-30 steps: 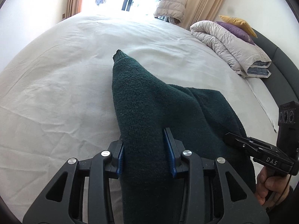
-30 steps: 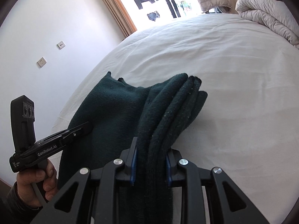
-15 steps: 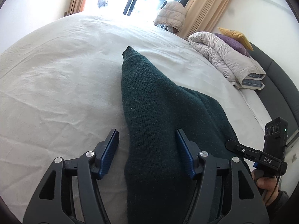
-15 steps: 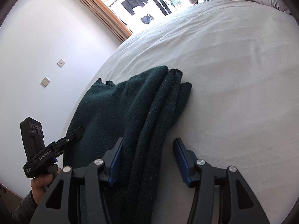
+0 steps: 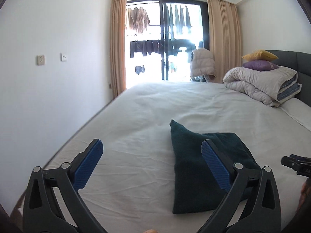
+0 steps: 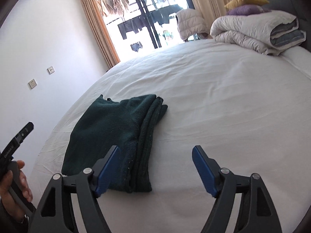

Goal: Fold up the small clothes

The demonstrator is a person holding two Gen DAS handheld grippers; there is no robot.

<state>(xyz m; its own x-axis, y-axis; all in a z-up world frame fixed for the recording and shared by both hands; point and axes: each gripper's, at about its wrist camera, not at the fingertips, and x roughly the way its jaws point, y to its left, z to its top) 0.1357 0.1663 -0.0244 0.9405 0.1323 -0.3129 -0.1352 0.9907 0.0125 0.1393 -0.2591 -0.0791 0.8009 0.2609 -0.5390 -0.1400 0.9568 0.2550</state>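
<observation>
Both pairs of fingers stand wide apart and hold nothing: the left gripper (image 5: 149, 165) frames bare sheet at lower centre of its view, with its right pad overlapping the sweater (image 5: 196, 172) only in line of sight, and the right gripper (image 6: 155, 167) hangs above the sweater's (image 6: 108, 134) near right corner. The sweater lies flat on the bed (image 6: 223, 101), folded into a dark green block, in the lower left of the right view and lower right of the left view. Stacked layered edges run along its right side, and a small point of fabric sticks out at the far end. This fold looks done, so the step in hand is judged to be pulling clear and checking the result. To do that well, lift both grippers straight up and back with the pads wide, so no pad drags a layer and spoils the stack. If the far point is to be tidied, come in low from that end, pinch only that bit, and tuck it under while the other gripper presses the block lightly. Thick knit tends to spring open, so a gentle press along the layered edge should help it stay. The duvet (image 6: 258, 31) sits well apart at upper right and is no obstacle.
</observation>
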